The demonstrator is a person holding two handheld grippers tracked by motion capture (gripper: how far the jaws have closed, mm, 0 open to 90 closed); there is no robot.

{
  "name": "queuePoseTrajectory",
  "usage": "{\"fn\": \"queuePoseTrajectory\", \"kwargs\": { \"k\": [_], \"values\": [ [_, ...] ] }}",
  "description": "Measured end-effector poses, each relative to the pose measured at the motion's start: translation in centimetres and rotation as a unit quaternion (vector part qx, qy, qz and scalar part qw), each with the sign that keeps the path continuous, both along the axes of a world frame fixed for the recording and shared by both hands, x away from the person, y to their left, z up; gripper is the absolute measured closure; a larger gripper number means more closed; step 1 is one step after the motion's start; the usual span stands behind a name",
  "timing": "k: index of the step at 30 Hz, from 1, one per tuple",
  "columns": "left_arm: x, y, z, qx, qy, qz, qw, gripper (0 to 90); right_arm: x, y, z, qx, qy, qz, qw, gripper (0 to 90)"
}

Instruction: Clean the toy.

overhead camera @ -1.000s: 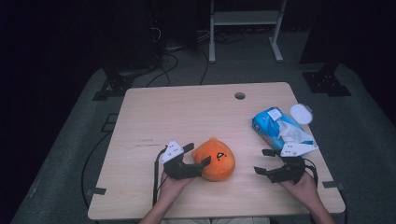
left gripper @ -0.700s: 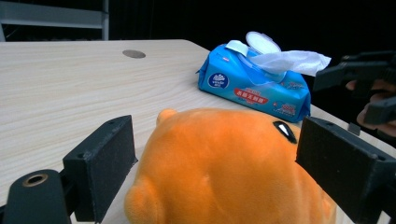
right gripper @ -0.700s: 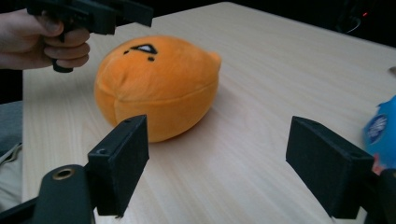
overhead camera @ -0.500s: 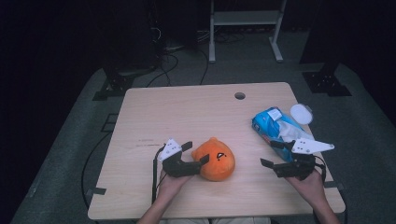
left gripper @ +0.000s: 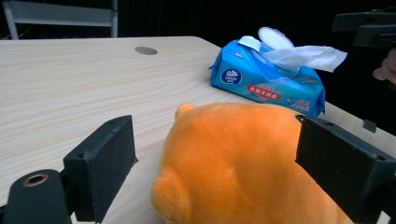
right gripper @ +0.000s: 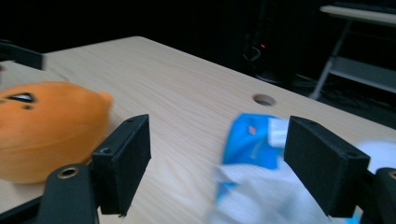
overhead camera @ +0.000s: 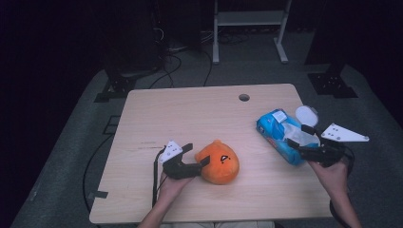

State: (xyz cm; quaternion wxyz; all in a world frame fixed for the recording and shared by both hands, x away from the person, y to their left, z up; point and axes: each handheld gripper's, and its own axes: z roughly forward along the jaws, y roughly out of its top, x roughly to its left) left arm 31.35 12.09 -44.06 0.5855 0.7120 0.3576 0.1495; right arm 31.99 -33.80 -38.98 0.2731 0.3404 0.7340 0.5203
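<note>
Straddling the orange plush (overhead camera: 218, 162) near the front edge of the surface (overhead camera: 199, 114) with left hand-held gripper (overhead camera: 196, 159), jaws wide open, one pad touching, nothing clamped. Hovering right hand-held gripper (overhead camera: 298, 137) at the blue wipes pack (overhead camera: 275, 133), also open, wipe (left gripper: 308, 55) sticking out between the jaws, no grip yet. Risks: plush squashing and slipping out on a shallow close; pulling the wipe dragging the light pack toward the right edge.
</note>
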Motion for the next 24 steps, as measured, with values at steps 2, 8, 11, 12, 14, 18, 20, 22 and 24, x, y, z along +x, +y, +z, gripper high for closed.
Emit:
{"fn": "queuePoseTrajectory", "kwargs": {
  "k": [2,8,11,12,14,18,20,22,24],
  "values": [
    [0.0,-0.2,-0.1,-0.001,0.001,-0.002,1.0000,11.7,0.2,-0.4,-0.2,0.002,0.004,-0.008,1.0000,22.3],
    [-0.1,-1.1,-0.6,0.011,0.002,-0.017,0.9998,12.1,1.7,-1.4,-2.0,-0.002,0.041,-0.032,0.9986,23.5],
    [-0.1,-1.2,-0.8,0.013,0.004,-0.021,0.9997,12.1,2.4,-1.3,-3.1,-0.014,0.059,-0.038,0.9975,28.2],
    [-0.1,-1.3,-0.8,0.015,0.004,-0.024,0.9996,12.2,2.5,-1.2,-3.3,-0.018,0.063,-0.039,0.9971,30.6],
    [0.0,-1.3,-0.8,0.014,0.006,-0.026,0.9995,12.5,2.6,-0.9,-3.5,-0.030,0.071,-0.040,0.9962,40.3],
    [-0.1,-1.3,-1.0,0.011,0.014,-0.028,0.9994,12.7,2.6,-0.7,-3.7,-0.056,0.074,-0.044,0.9947,59.1],
    [-0.1,-1.3,-1.1,0.012,0.016,-0.030,0.9994,13.1,2.6,-0.9,-3.8,-0.059,0.087,-0.047,0.9934,72.3],
    [-0.1,-1.3,-1.0,0.014,0.016,-0.032,0.9993,13.1,2.5,-1.0,-3.8,-0.061,0.085,-0.045,0.9935,82.3],
    [-0.1,-1.2,-1.0,0.015,0.017,-0.032,0.9992,13.2,2.2,-0.9,-3.4,-0.063,0.072,-0.041,0.9946,85.9]
  ]
}}
